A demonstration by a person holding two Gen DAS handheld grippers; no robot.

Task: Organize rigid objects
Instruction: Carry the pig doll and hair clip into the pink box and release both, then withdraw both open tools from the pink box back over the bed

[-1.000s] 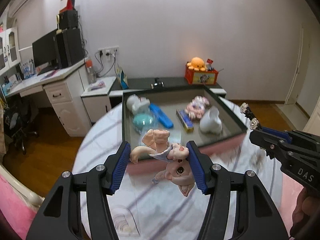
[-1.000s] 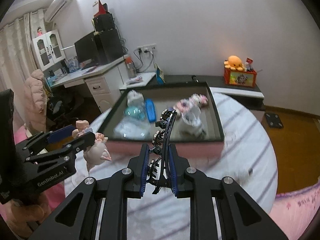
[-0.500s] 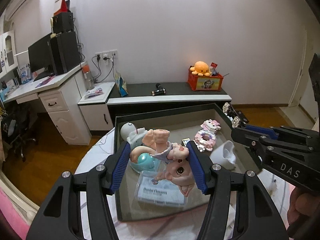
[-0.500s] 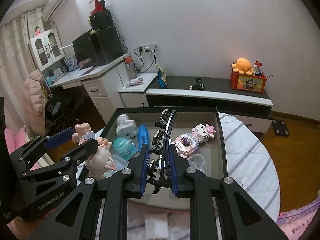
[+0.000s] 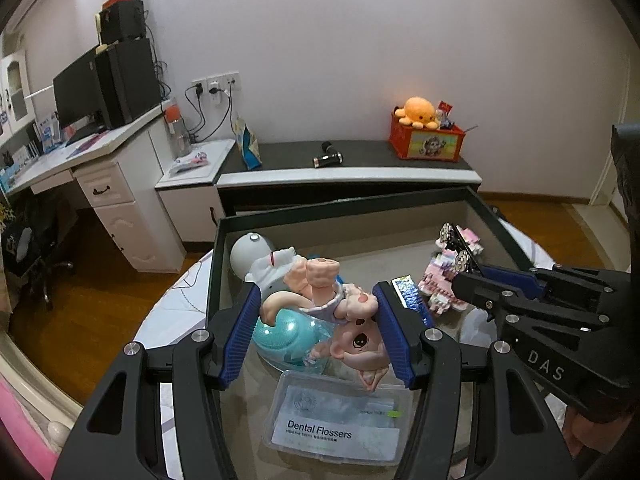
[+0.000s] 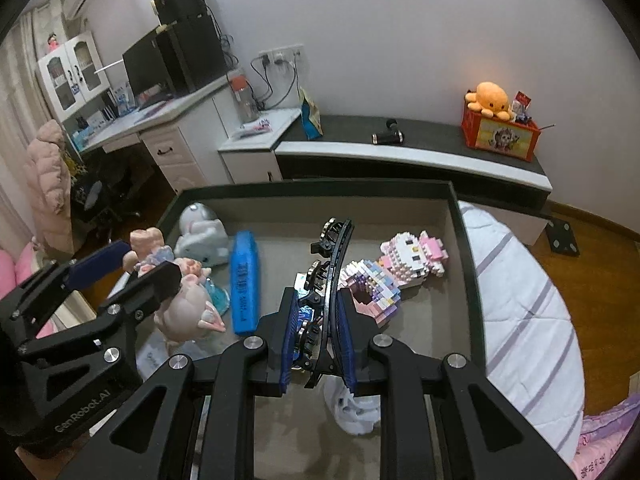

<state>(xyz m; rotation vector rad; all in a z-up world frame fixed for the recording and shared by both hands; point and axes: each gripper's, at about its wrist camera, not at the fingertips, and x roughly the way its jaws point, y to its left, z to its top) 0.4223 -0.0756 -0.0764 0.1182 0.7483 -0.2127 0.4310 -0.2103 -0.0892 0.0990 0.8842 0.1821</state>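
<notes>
Holding a pink doll [image 5: 344,320] upside down, the left tongs [image 5: 316,332] are clamped on it from both sides and hang over the tray [image 5: 216,264], above the teal toy [image 5: 280,336] and the flosser box [image 5: 336,420]. The right tongs [image 6: 318,332] are closed narrow on a black hairband [image 6: 334,264] with small round ornaments, which stands on edge over the tray's middle, just beside the pink brick figure [image 6: 404,264]. Inside the tray also lie a grey figure [image 6: 198,232], a blue case [image 6: 244,280] and a white cup [image 6: 354,412] near the front wall. Judged step: carrying both items in for placement, neither yet set down. Next move calls for lowering each into a bare patch of tray floor, clear of the teal toy and brick figure, before opening; space left of the blue case is crowded.
</notes>
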